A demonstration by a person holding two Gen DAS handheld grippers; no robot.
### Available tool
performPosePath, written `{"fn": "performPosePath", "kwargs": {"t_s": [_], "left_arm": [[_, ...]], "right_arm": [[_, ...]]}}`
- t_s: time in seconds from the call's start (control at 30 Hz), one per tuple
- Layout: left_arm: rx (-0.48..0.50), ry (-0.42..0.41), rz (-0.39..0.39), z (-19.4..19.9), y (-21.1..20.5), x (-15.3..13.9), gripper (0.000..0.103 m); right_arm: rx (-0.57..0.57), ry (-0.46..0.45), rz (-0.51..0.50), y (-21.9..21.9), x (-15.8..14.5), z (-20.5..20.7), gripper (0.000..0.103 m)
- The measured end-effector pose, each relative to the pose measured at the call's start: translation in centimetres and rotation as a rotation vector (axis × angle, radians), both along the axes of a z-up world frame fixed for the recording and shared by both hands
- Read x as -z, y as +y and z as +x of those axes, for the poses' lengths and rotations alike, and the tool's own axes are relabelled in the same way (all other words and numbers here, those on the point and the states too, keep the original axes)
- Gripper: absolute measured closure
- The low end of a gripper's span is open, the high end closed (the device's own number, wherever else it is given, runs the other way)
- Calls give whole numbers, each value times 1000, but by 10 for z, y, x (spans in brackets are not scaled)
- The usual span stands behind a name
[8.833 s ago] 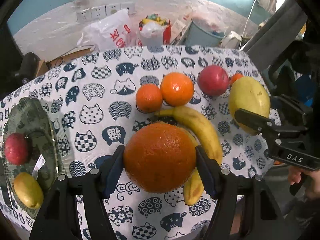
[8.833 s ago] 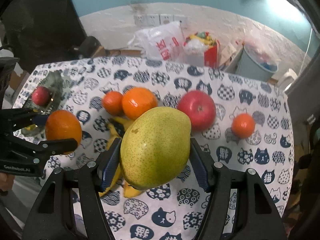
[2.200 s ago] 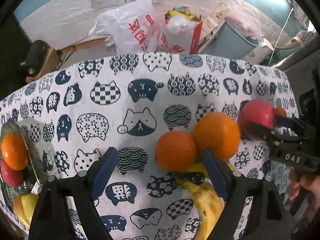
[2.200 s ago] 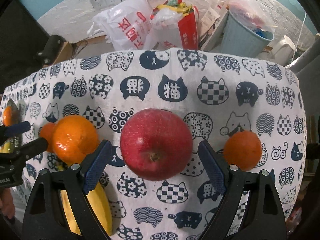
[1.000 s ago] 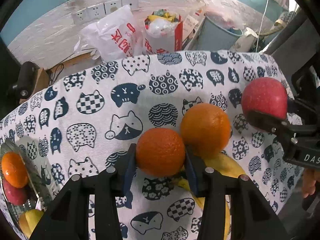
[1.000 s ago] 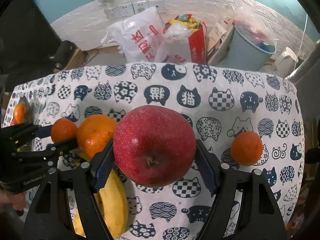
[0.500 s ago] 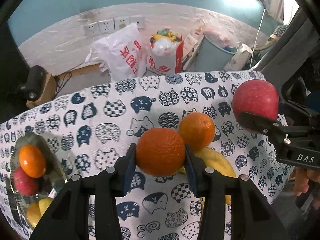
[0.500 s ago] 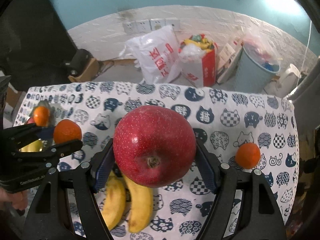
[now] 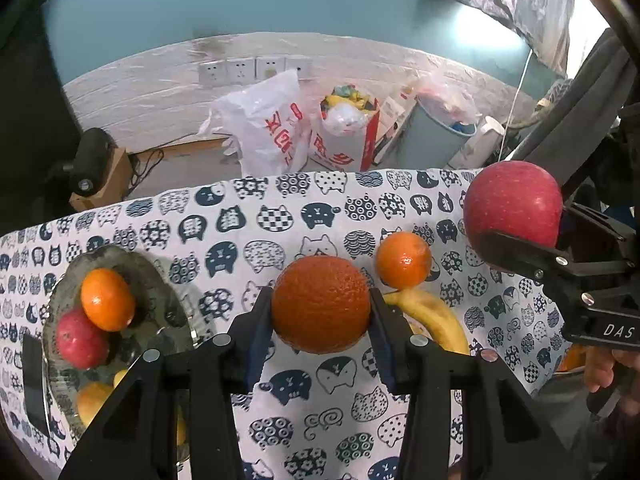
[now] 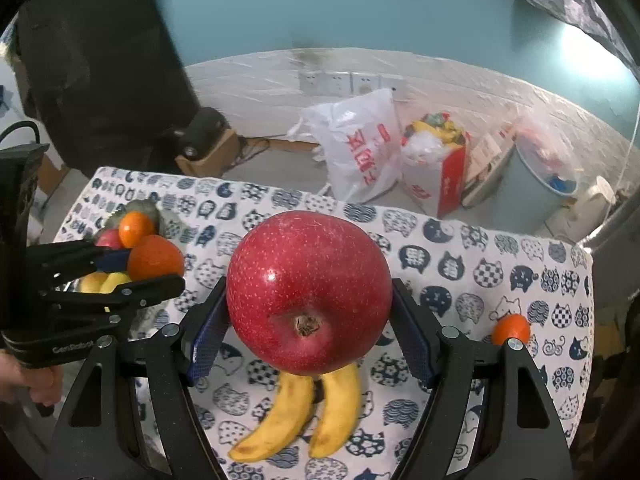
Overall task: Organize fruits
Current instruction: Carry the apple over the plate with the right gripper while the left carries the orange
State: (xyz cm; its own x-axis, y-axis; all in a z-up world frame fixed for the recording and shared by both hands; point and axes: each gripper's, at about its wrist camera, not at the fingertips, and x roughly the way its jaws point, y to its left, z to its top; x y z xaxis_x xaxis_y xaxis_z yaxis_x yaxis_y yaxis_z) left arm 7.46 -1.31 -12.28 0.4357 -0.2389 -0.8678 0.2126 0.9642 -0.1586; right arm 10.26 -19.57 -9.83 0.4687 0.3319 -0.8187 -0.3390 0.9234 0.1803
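Left gripper fingers clamp an orange; right gripper fingers, wider, clamp an apple. Both above tabletop; bowl contents partly hidden.

A lived-in home room is suggested by a cat-print cloth, wall sockets, shopping bags and a bin.

Cat-print tablecloth carries glass plate, bananas, tangerine.
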Motion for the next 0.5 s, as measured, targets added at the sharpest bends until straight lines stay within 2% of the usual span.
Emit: {"fn": "performPosePath", "kwargs": {"t_s": [0.5], "left_arm": [[-114, -10, -22, -26, 73, -8, 57]], "right_arm": [[-127, -18, 27, 73, -14, -9, 27]]}}
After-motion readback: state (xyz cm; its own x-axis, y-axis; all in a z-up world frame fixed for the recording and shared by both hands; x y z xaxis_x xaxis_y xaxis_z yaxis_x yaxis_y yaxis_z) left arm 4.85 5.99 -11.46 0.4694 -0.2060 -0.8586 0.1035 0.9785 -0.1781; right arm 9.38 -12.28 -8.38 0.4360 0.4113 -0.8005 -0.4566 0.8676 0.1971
